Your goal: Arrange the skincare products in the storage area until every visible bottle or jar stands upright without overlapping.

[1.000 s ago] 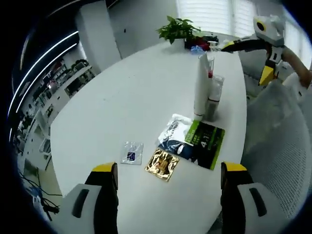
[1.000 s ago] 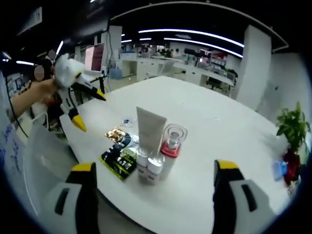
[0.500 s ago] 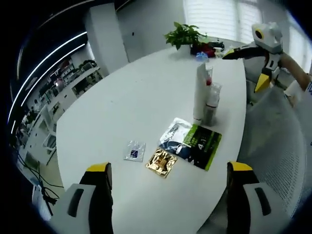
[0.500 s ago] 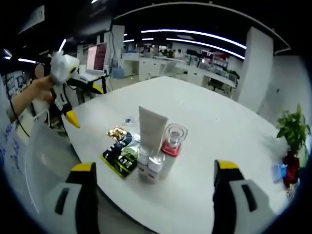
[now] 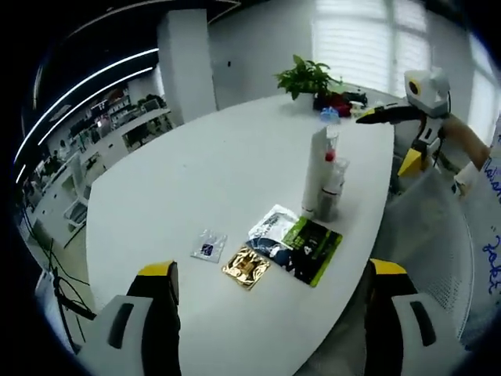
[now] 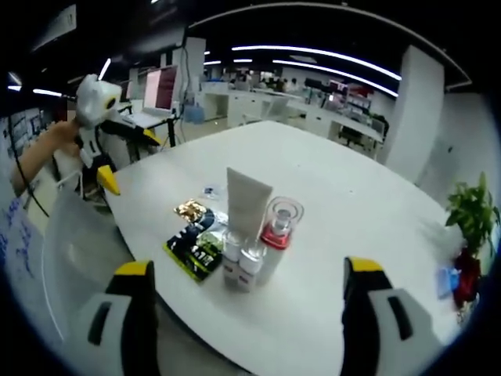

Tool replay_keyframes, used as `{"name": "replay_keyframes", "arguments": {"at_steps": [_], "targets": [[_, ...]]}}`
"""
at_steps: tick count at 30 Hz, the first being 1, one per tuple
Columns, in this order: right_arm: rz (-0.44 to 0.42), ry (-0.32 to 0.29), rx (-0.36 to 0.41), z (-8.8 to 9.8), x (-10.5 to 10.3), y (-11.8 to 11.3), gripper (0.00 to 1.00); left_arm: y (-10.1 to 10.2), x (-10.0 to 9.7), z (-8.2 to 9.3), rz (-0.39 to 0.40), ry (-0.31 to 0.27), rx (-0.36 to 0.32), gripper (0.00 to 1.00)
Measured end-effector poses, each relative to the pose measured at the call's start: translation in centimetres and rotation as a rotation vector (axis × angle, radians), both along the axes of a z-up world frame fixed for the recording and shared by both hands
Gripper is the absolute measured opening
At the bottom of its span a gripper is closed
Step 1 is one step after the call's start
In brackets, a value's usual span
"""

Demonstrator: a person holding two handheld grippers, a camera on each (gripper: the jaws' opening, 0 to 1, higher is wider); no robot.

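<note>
On the white table (image 5: 203, 164) a white tube (image 5: 316, 172) stands upright beside a pump bottle (image 5: 332, 184) with a red collar and clear cap. From the right gripper view the tube (image 6: 248, 202) and pump bottle (image 6: 278, 227) stand behind two small white-capped bottles (image 6: 241, 258), all close together. Flat sachets lie beside them: green-black (image 5: 311, 249), gold (image 5: 246, 266), small clear (image 5: 207, 247). My left gripper (image 5: 271, 270) is open, held off the table's near edge. My right gripper (image 6: 248, 269) is open too, short of the bottles, and appears across the table (image 5: 387, 139).
A potted plant (image 5: 307, 77) and small red and blue items stand at the table's far end. A white mesh chair (image 5: 427, 227) sits by the table edge near the bottles. The left gripper (image 6: 135, 163) hangs in a hand past the sachets. Office desks fill the background.
Both views have backed away a little from the table, so more of its edge shows. The bottles, tube and sachets have not moved. Both grippers stay open.
</note>
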State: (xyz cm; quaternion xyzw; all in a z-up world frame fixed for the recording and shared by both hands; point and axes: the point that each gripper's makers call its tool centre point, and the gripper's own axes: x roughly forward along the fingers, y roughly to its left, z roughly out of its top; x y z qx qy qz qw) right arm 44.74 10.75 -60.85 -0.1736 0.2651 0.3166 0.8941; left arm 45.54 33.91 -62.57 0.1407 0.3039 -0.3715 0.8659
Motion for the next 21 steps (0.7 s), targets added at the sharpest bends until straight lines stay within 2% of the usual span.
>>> {"name": "replay_keyframes", "arguments": {"at_steps": [6,12,17,21], "targets": [[0.009,0.006,0.003,-0.1,0.2,0.1,1.0,-0.2,-0.7,0.2,0.01,0.019,-0.042,0.97],[0.014,0.006,0.004,0.0,0.4,0.3,1.0,-0.2,-1.1,0.0,0.019,0.027,-0.042,0.97],[0.013,0.005,0.007,0.0,0.5,0.4,1.0,0.1,-1.0,0.3,0.036,0.018,-0.064,0.97],[0.008,0.009,0.009,-0.2,0.6,0.4,1.0,0.1,-0.9,0.6,0.02,0.0,-0.055,0.97]]}}
